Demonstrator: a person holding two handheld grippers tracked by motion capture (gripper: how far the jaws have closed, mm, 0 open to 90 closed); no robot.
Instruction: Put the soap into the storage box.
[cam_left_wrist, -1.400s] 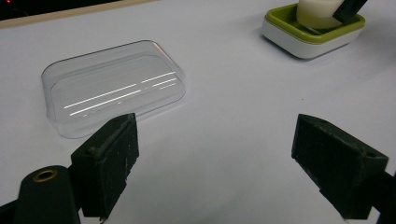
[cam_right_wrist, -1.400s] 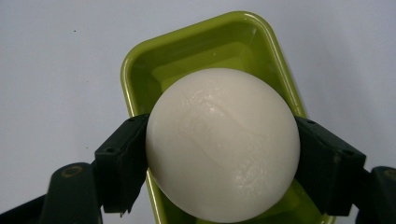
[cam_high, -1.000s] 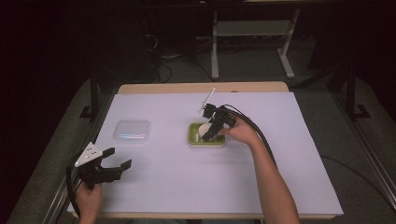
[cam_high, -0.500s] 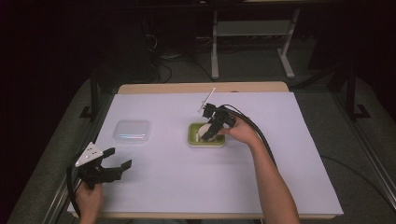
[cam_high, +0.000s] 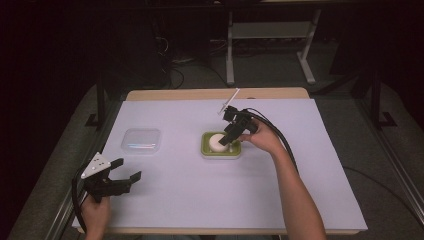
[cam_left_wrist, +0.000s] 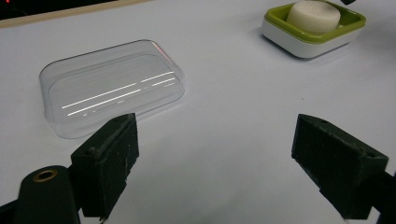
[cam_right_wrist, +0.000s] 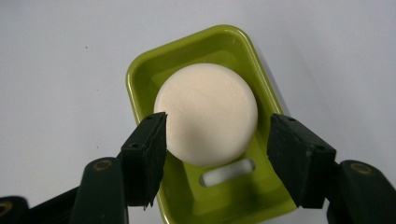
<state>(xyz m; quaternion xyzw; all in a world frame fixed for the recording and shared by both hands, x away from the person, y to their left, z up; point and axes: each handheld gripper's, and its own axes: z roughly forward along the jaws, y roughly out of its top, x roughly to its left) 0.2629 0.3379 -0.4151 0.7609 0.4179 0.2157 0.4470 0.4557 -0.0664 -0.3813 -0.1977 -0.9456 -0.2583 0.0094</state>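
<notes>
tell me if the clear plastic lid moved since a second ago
No. The clear plastic lid lies at the same spot left of the green soap dish, the gap between them unchanged in the high view.

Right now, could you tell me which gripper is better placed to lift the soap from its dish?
The right gripper: its jaws clasp the soap in the green dish, while the left gripper is open, far off beside the clear lid.

The green dish runs off the bottom edge in the right gripper view; whether the tool pads press the soap stays unclear
</notes>
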